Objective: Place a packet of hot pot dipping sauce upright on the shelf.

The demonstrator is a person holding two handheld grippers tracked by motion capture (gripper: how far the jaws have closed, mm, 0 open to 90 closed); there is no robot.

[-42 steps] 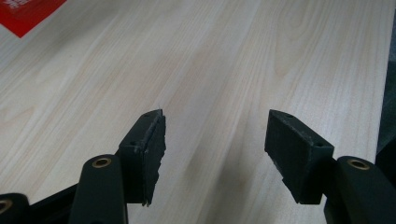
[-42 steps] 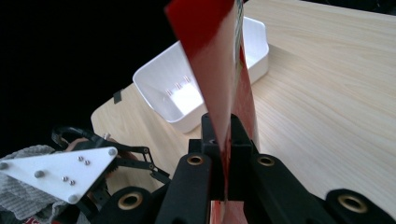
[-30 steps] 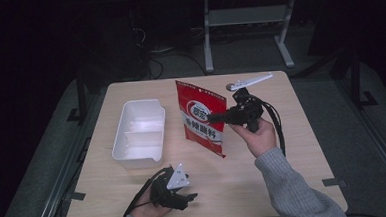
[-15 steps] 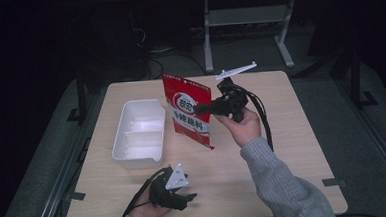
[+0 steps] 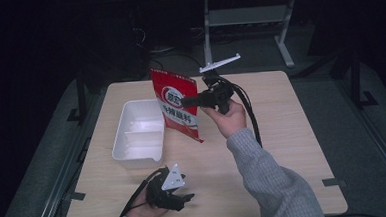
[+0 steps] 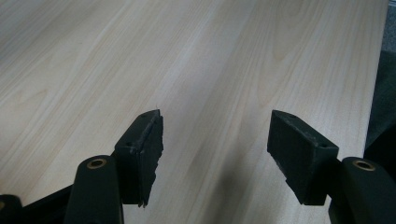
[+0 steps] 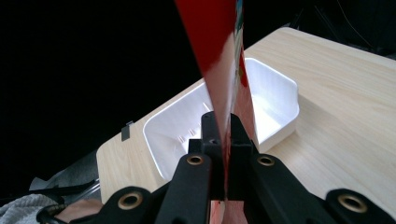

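White plastic, the two-compartment tray (image 5: 137, 136) sits at about nine o'clock on the counter (image 5: 282, 134), empty as far as can be seen. Nearer the person, at seven o'clock, the left tongs (image 5: 178, 199) rest low over bare wood with their jaws spread wide and nothing between them. Moving right, the red pouch (image 5: 178, 106) hangs in the air just beside the tray's right wall, pinched at its edge by the right tongs (image 5: 186, 102), jaws clamped on the film. That thin grip is the risk, I judge — glossy film could slide out or swing, dropping the pouch across the tray rim or tipping the light tray. Pale wood-grain covers the counter; beyond it at twelve o'clock the room is dark, with a metal frame (image 5: 246, 20) and cables on the floor.
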